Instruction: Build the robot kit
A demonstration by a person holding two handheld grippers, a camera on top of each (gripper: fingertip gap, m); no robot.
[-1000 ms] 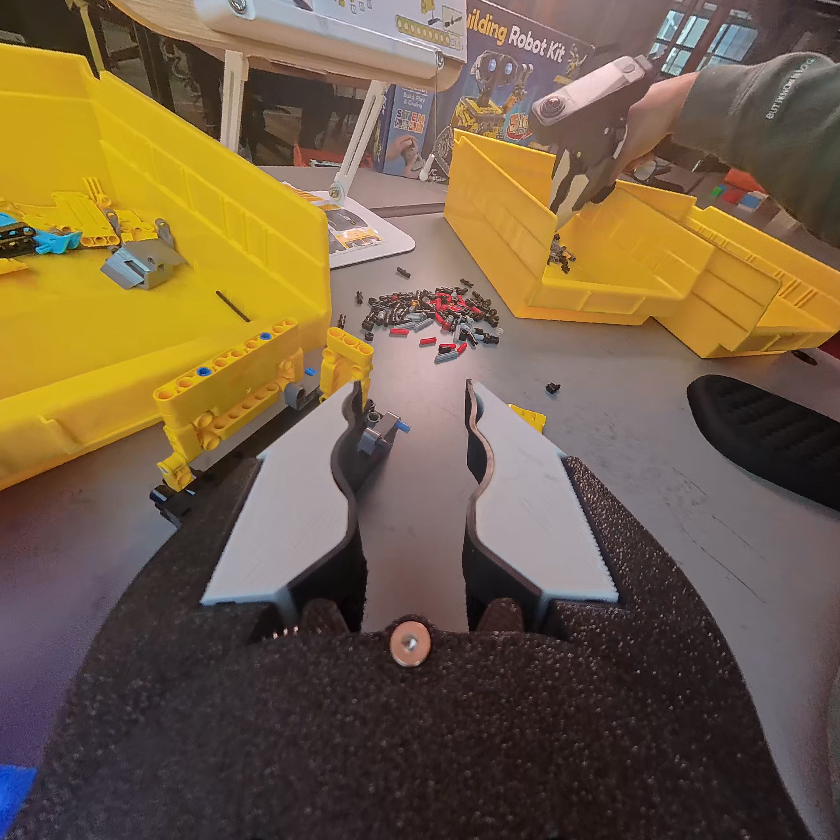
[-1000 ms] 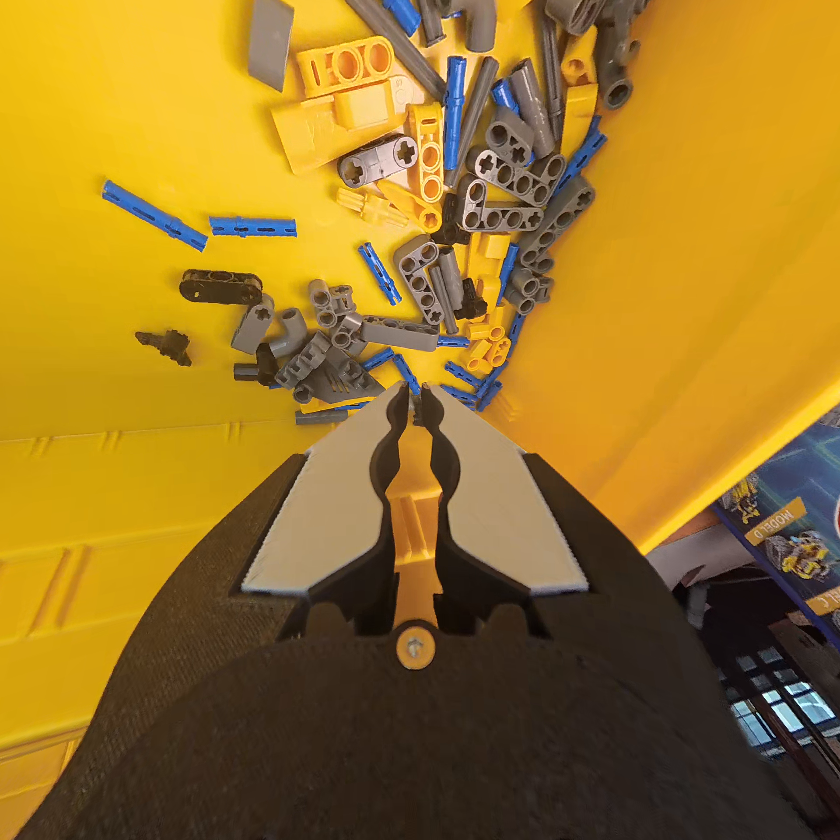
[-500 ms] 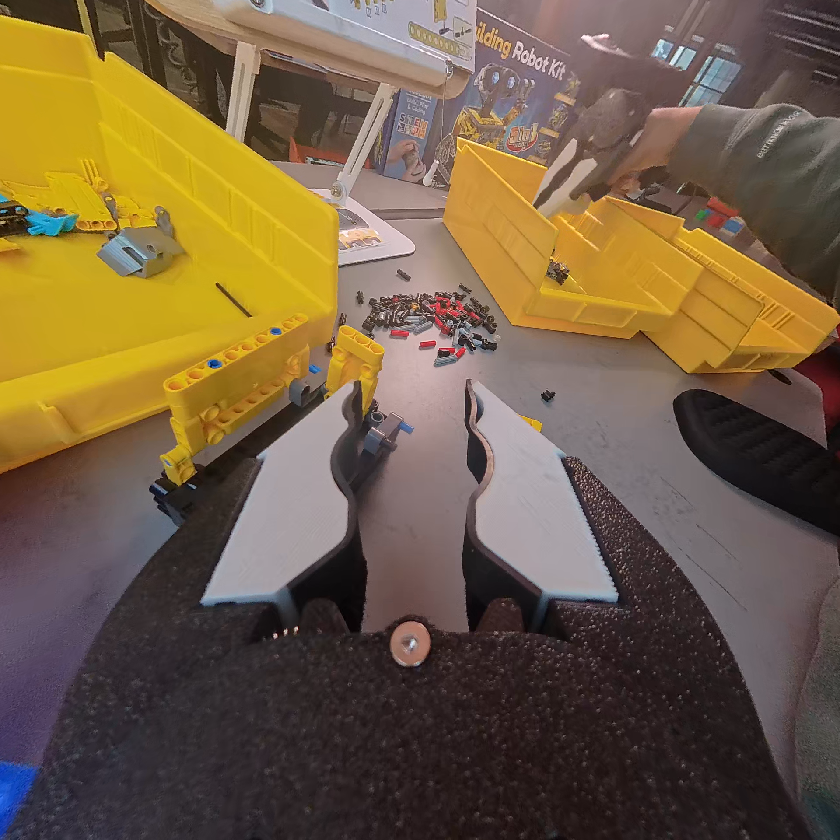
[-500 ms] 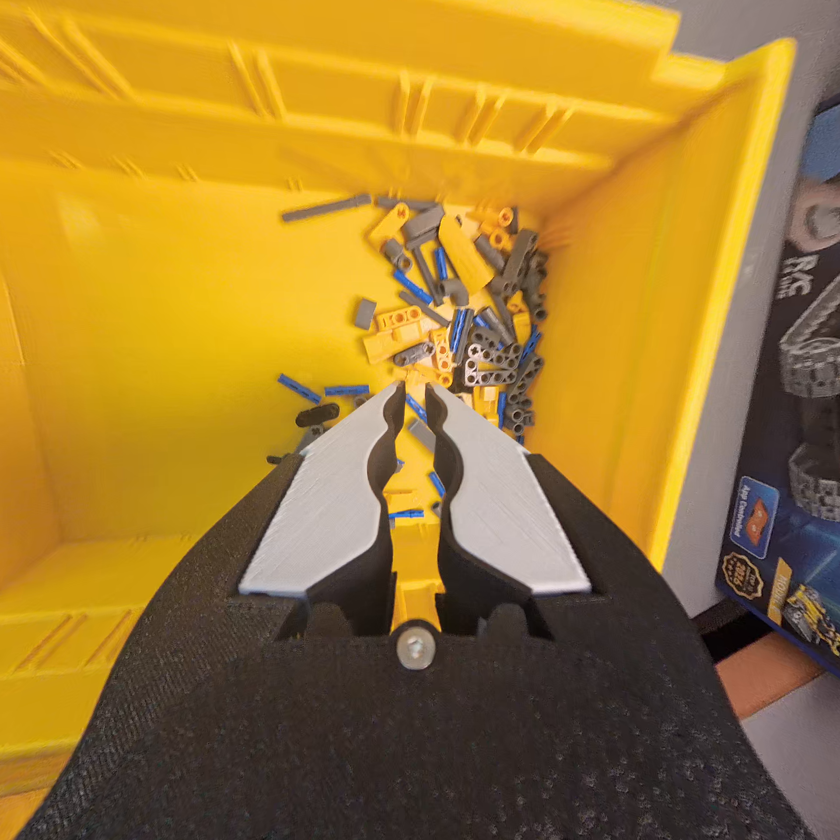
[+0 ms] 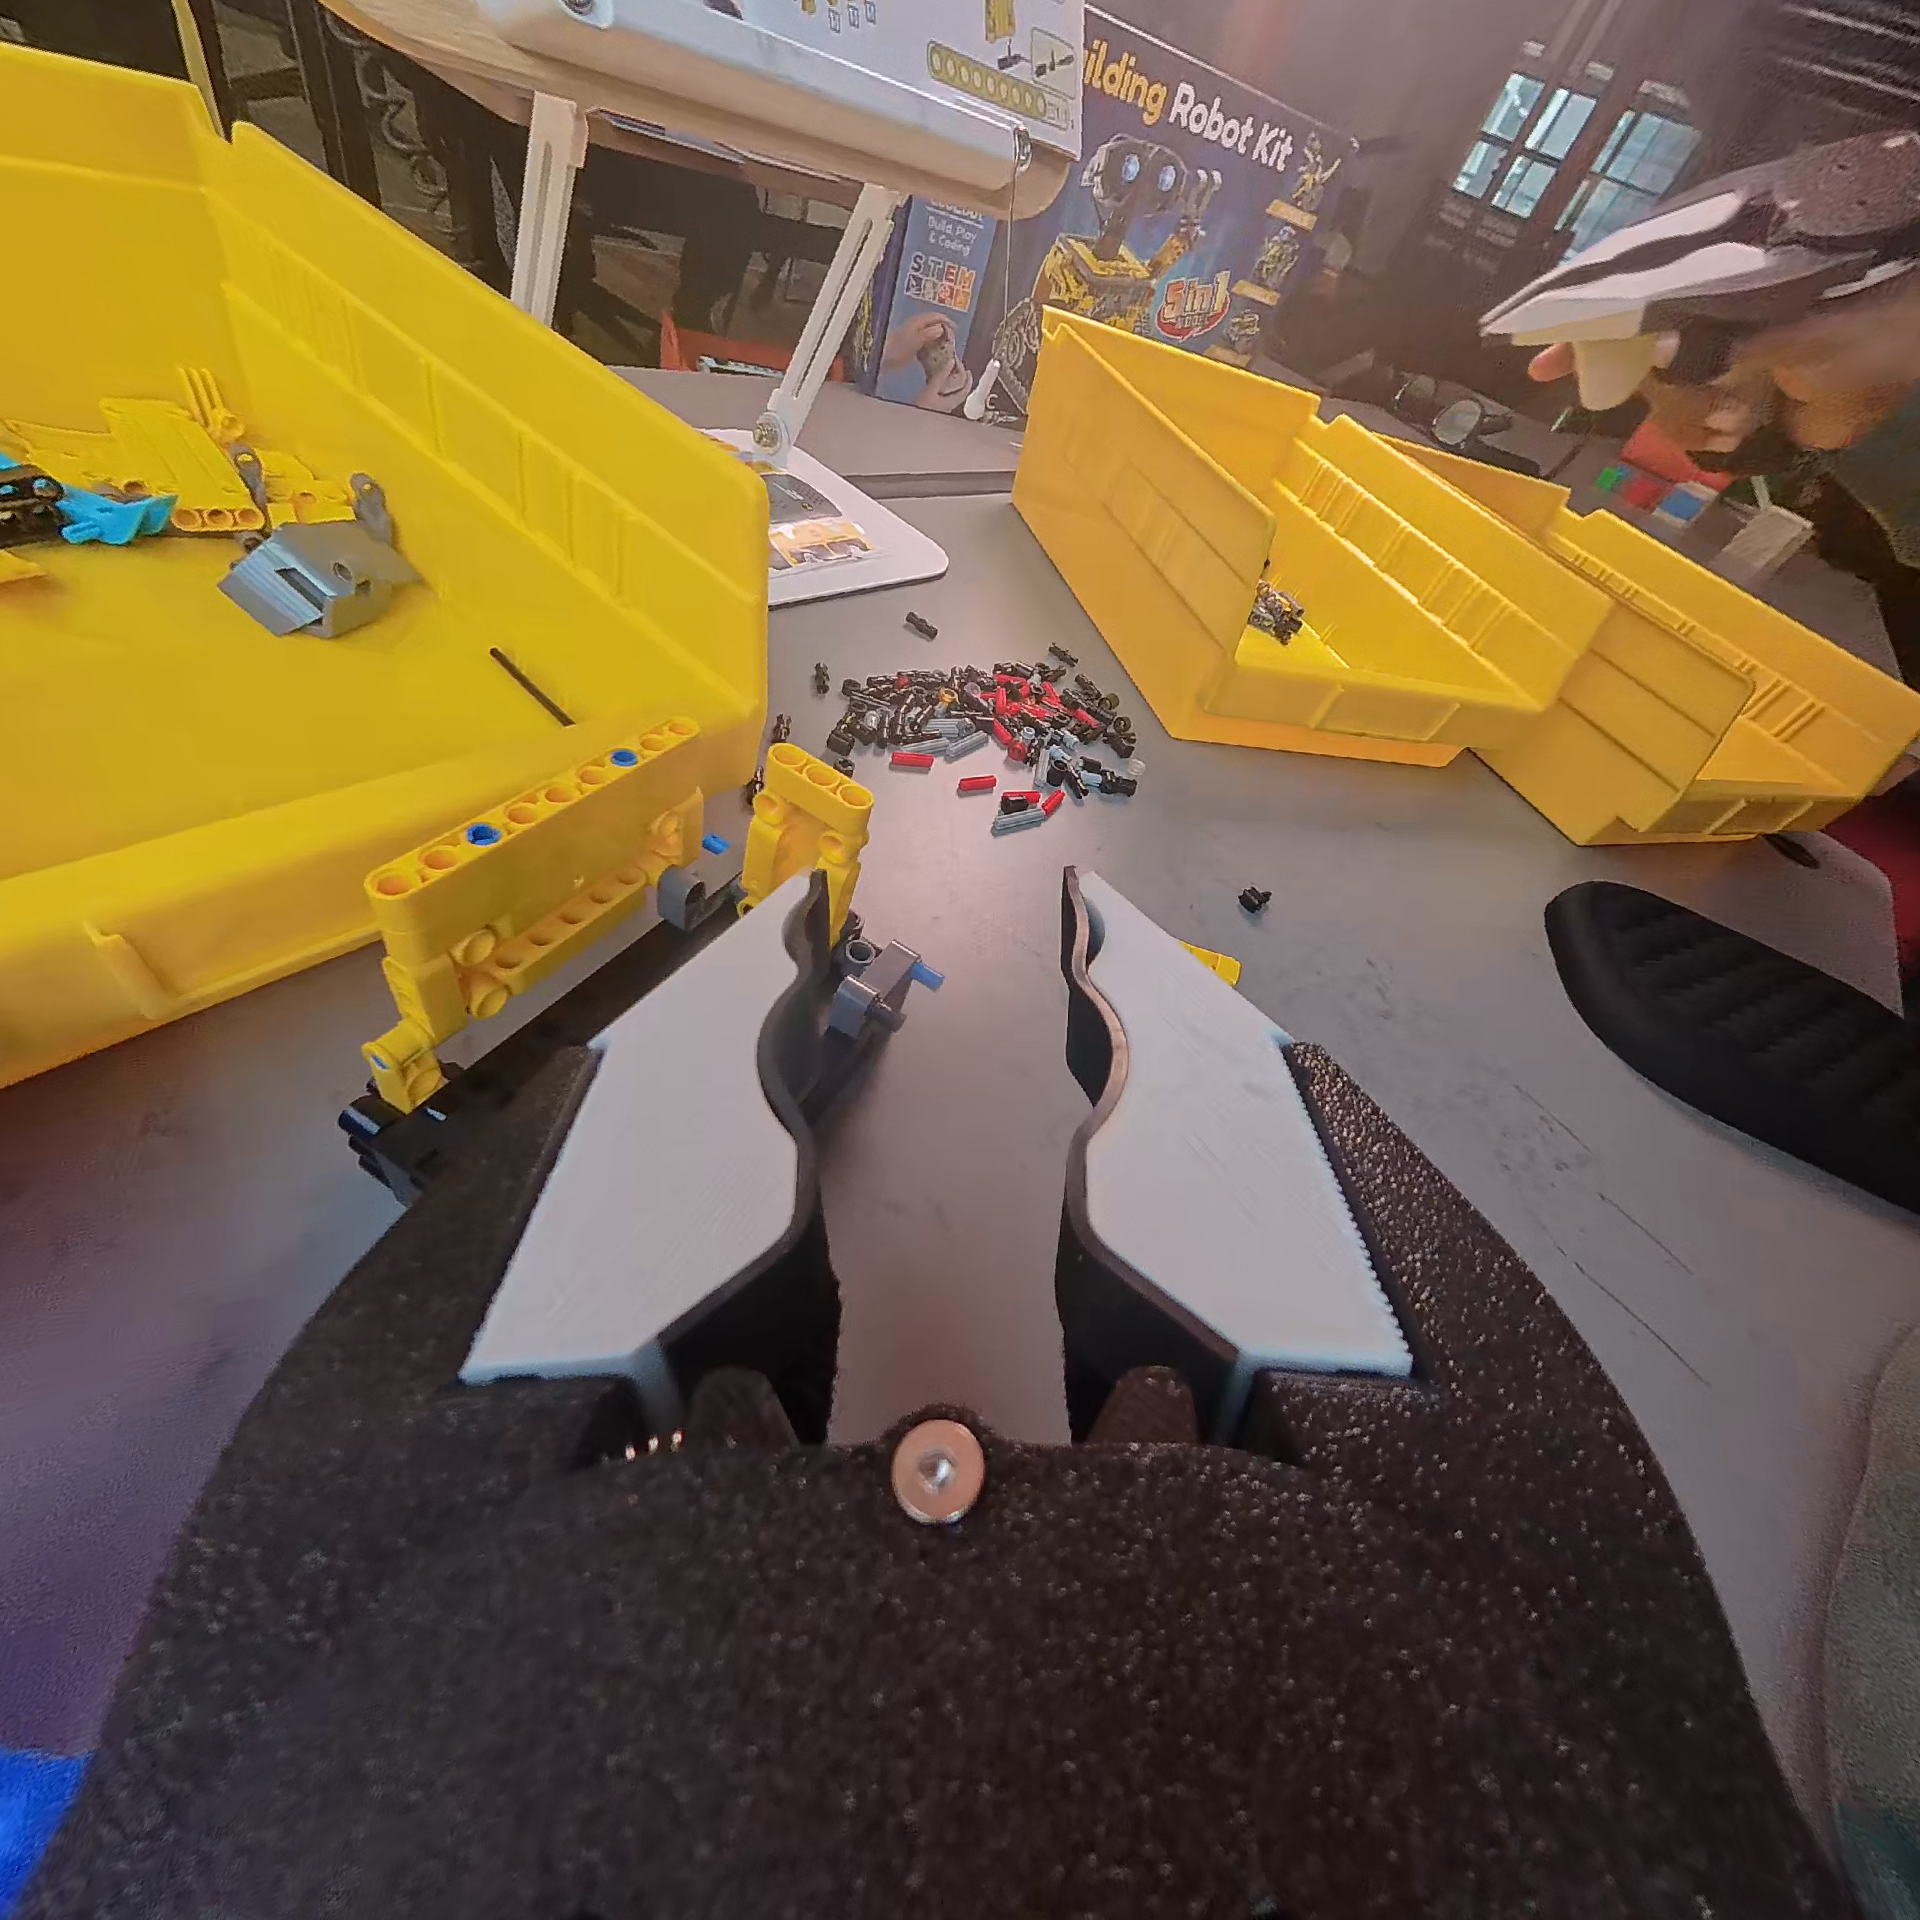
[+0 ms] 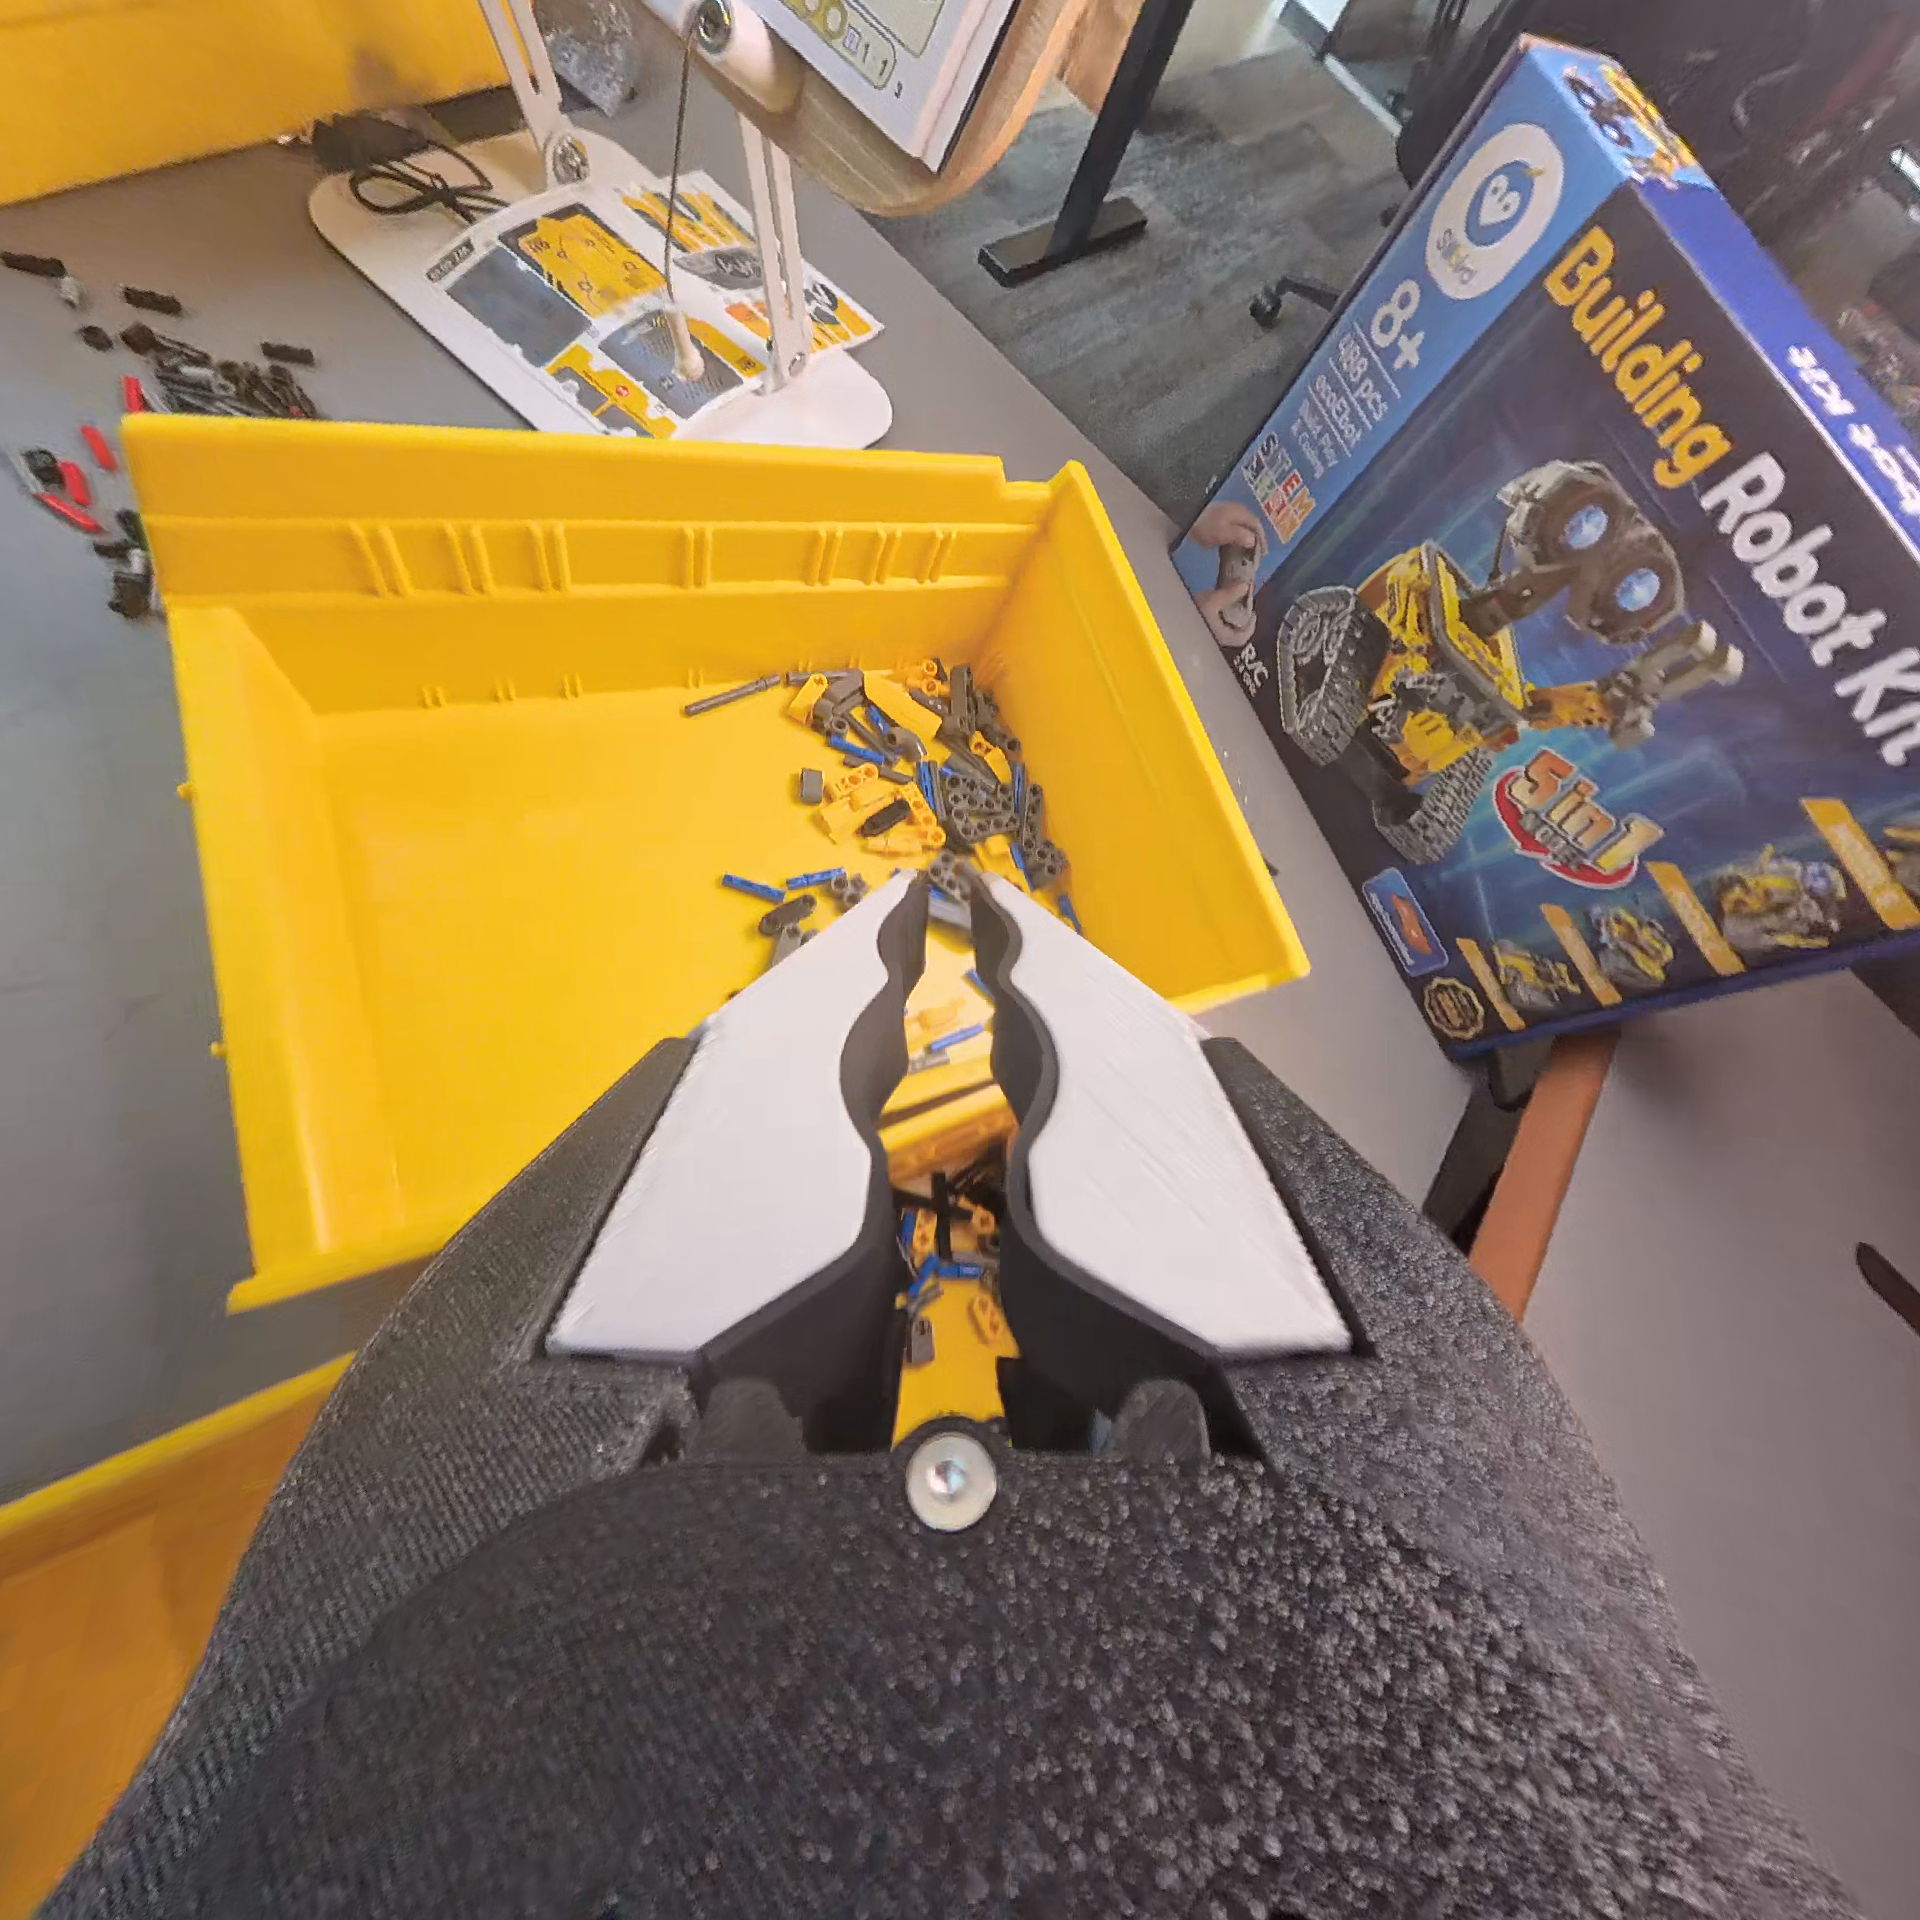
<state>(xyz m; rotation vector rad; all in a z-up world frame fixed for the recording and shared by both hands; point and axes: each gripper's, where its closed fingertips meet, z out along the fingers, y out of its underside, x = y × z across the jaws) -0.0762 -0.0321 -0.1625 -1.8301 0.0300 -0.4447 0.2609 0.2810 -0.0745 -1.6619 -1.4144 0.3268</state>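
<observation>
My left gripper (image 5: 945,883) is open and empty, low over the grey table. Its left fingertip is against a yellow beam assembly (image 5: 540,883), with a small grey connector with a blue pin (image 5: 878,982) just inside it. My right gripper (image 6: 948,883) is held above a yellow bin (image 6: 270,883) that holds a pile of grey, yellow and blue pieces (image 6: 935,790). Its jaws are nearly closed on a small dark grey piece (image 6: 951,871) at the tips. It also shows blurred in the left wrist view (image 5: 1507,322), raised at the upper right.
A heap of small black, red and grey pins (image 5: 987,727) lies mid-table. A large yellow bin (image 5: 520,488) stands left, stacked yellow bins (image 5: 1143,499) right. A black pad (image 5: 1745,1018) lies at right. A blue kit box (image 6: 1558,623) and a white stand base (image 6: 623,291) are behind.
My right gripper has lifted up and back out of the bin, still nearly closed. My left gripper has stayed open in about the same place.
</observation>
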